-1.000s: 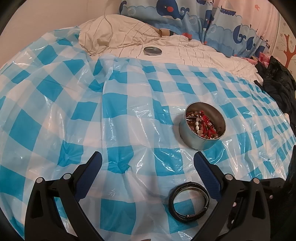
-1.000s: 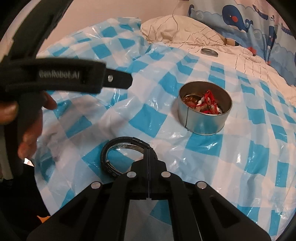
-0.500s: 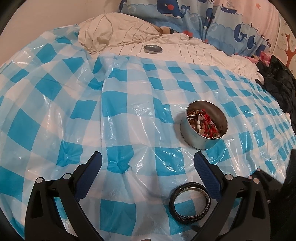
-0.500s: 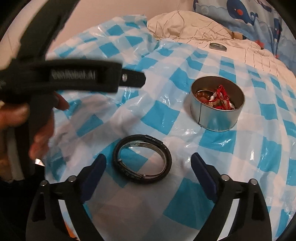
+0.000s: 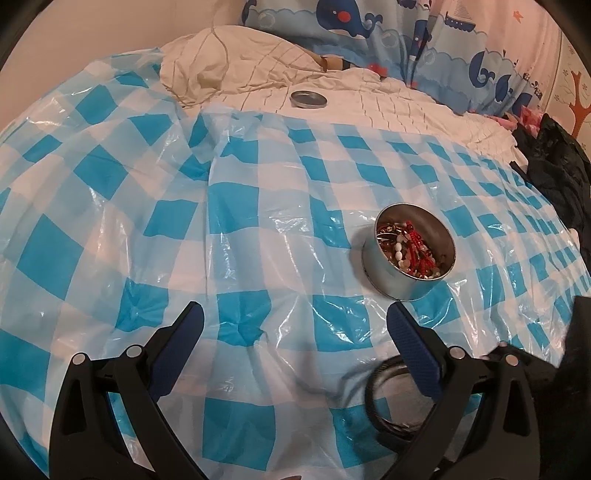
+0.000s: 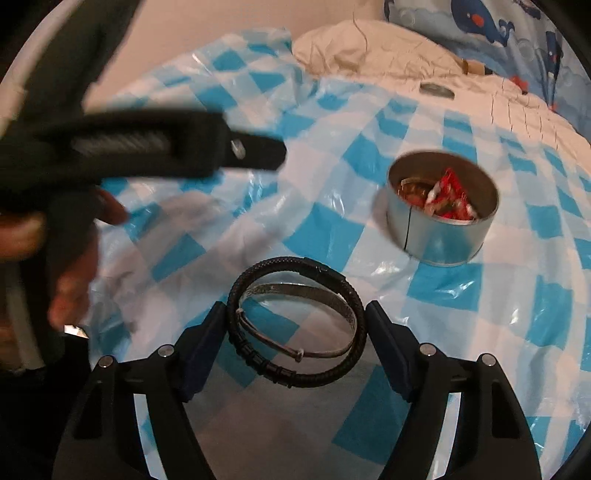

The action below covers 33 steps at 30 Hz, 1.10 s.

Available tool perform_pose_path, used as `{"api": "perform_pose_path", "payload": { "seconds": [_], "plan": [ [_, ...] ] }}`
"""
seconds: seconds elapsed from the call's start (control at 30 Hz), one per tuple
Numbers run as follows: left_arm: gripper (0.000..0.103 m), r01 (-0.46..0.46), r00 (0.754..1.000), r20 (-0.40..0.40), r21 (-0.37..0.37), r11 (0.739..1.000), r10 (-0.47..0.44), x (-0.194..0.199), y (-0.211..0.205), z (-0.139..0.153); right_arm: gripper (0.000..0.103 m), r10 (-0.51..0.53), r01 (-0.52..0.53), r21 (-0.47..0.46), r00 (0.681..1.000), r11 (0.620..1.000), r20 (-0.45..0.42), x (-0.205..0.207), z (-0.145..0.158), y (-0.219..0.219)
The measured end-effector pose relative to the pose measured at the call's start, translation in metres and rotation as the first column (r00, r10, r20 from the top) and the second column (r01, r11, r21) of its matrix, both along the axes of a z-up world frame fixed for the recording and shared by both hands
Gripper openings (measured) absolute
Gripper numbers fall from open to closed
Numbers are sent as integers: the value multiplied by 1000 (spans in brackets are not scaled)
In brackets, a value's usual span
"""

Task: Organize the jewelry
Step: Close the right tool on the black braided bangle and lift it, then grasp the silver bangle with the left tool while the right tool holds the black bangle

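Note:
A black braided bracelet [image 6: 343,288] with a thin silver bangle [image 6: 314,293] inside it lies on the blue-and-white checked plastic sheet [image 6: 332,184]. My right gripper [image 6: 295,314] is open, its fingers on either side of the bracelet, not touching it. The bracelet also shows in the left wrist view [image 5: 384,402], partly behind my left gripper's right finger. My left gripper [image 5: 295,317] is open and empty above the sheet. A round metal tin [image 5: 410,266] holding red and white beaded jewelry stands to the right; it also shows in the right wrist view [image 6: 443,210].
The tin's lid [image 5: 308,99] lies on the cream bedding [image 5: 258,74] at the back. Whale-print fabric [image 5: 369,29] lines the far side. Dark clothing [image 5: 557,173] is piled at the right edge. The left gripper's body and the hand holding it [image 6: 74,206] fill the right wrist view's left.
My right gripper has opened and moved forward and down, so its fingers now straddle the bracelet. My left gripper has shifted slightly; the tin and lid have not moved.

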<state>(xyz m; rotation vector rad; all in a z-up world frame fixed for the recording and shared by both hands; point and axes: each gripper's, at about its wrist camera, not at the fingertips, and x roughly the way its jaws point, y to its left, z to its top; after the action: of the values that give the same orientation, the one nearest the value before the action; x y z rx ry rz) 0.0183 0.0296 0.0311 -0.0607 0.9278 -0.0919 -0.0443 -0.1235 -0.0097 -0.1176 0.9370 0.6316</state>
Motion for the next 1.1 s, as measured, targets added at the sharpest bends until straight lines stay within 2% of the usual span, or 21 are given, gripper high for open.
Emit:
{"api": "perform_pose_path", "payload": {
  "seconds": [0.1,0.13,0.17,0.23,0.27,0.3,0.37,0.43,0.53,0.57,0.67,0.8,0.87,0.97,1.0,1.1],
  "plan": [
    [95,2,1000,-5,8,1000,-2,1,-1,-2,74,-6,6,15,1000,1000,-1,0,5,-9],
    [95,4,1000,-8,11,1000,-4,1,-2,-3,74,4,-3,49,999,999,-33,2,5,-13],
    [95,5,1000,-9,13,1000,-5,1,-3,-4,74,7,-5,40,999,999,-44,3,5,-12],
    [95,7,1000,-13,18,1000,-7,2,-4,-5,74,11,-11,-92,1000,996,-5,-1,0,-4],
    [95,9,1000,-15,18,1000,-9,3,-5,-6,74,49,-51,-40,997,998,-53,-2,-2,-5],
    [95,11,1000,-16,17,1000,-11,3,-6,-6,74,49,-46,33,996,998,-79,-3,0,-8],
    [95,12,1000,-13,21,1000,-12,3,-7,-6,74,18,-16,35,999,999,-48,0,8,-14],
    [95,18,1000,-17,20,1000,-17,4,-7,-6,74,23,-14,101,996,995,-83,3,10,-23],
    [95,18,1000,-20,23,1000,-18,5,-8,-6,73,2,4,106,998,994,-62,2,15,-28],
    [95,21,1000,-22,22,1000,-21,5,-8,-6,73,-3,14,167,998,986,-65,4,20,-35],
    [95,26,999,-24,31,999,-25,6,-9,-7,73,-41,55,248,997,967,-61,8,33,-52],
    [95,82,996,-36,47,996,-81,2,-18,-12,73,-183,197,202,979,959,-85,23,32,-82],
    [95,176,984,-43,72,982,-174,-6,-33,-18,73,-241,259,191,964,947,-115,31,27,-96],
    [95,318,948,-54,144,937,-313,-24,-57,-27,73,-311,334,187,940,924,-141,39,21,-113],
    [95,383,924,-60,189,904,-379,-34,-69,-33,74,-327,351,192,934,916,-145,40,21,-117],
    [95,473,879,-75,256,843,-470,-56,-86,-46,74,-336,361,207,930,909,-148,39,24,-122]
  ]
}}
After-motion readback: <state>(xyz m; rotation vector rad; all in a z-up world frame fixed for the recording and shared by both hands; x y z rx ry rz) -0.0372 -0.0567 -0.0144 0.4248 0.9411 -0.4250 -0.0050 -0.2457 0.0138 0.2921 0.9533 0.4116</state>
